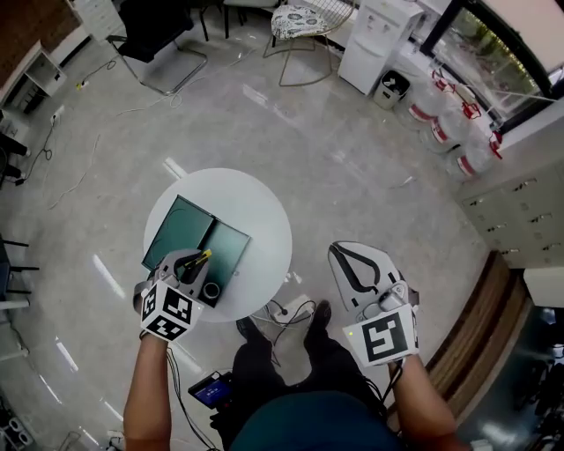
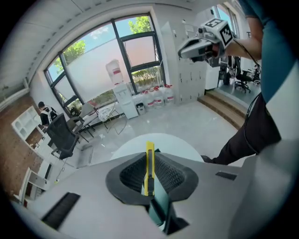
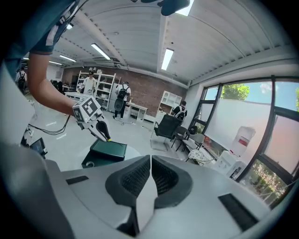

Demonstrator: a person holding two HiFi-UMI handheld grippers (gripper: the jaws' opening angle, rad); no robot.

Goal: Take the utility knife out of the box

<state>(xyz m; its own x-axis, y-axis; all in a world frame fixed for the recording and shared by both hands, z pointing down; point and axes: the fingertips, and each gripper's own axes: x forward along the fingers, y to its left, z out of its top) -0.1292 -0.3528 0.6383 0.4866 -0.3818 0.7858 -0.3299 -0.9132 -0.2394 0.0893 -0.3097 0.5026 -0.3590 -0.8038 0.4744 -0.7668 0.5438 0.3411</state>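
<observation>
My left gripper (image 1: 196,264) hangs above the near edge of the round white table (image 1: 264,220), shut on a yellow utility knife (image 1: 203,258). In the left gripper view the knife (image 2: 149,156) stands upright between the ribbed pads (image 2: 170,175), its tip past the fingertips. The dark green box (image 1: 198,236) lies open on the table below, lid flat to one side. My right gripper (image 1: 345,260) is off the table to the right, over the floor, shut with nothing in it (image 3: 150,175). From it I see the left gripper (image 3: 96,125) above the box (image 3: 106,151).
A black ring (image 1: 211,290) lies on the table by the box. A power strip and cables (image 1: 284,310) sit on the floor under the table's near side. Chairs (image 1: 304,22), a water dispenser (image 1: 379,40) and water jugs (image 1: 445,110) stand far off; cabinets (image 1: 511,211) line the right.
</observation>
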